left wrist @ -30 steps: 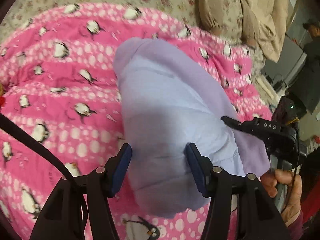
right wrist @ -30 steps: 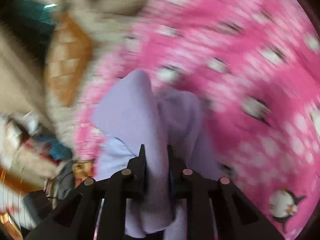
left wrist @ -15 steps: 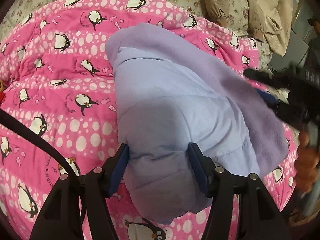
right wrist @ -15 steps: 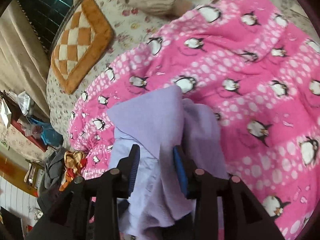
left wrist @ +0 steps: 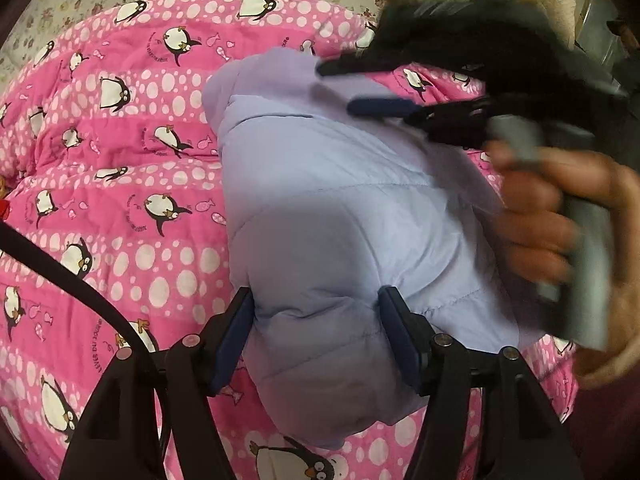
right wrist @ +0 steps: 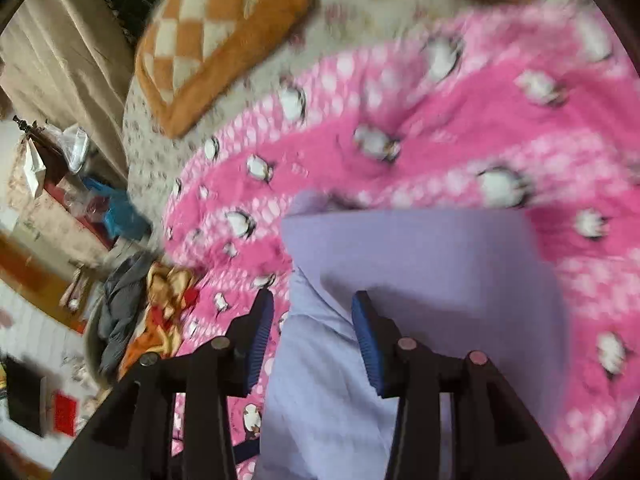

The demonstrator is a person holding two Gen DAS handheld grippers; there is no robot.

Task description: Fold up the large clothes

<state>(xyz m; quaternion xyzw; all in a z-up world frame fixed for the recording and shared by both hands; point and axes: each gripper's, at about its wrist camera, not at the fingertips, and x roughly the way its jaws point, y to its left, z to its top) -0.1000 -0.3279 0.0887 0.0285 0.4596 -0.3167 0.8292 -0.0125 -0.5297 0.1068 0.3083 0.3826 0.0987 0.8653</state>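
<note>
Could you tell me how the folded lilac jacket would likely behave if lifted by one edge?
The lilac jacket looks puffy and quilted, so it is probably light for its bulk. It sags softly over the pink penguin quilt, so it would likely droop and unfold. Its smooth shell may slip from a shallow pinch.

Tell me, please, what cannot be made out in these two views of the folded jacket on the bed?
- Left wrist view: the right gripper and the hand holding it are smeared by motion; its jaws are opening.
- Left wrist view: the jacket has its near end hidden behind the left gripper, whose jaws are opening.
- Right wrist view: the penguin quilt and orange cushion are blurred.
</note>
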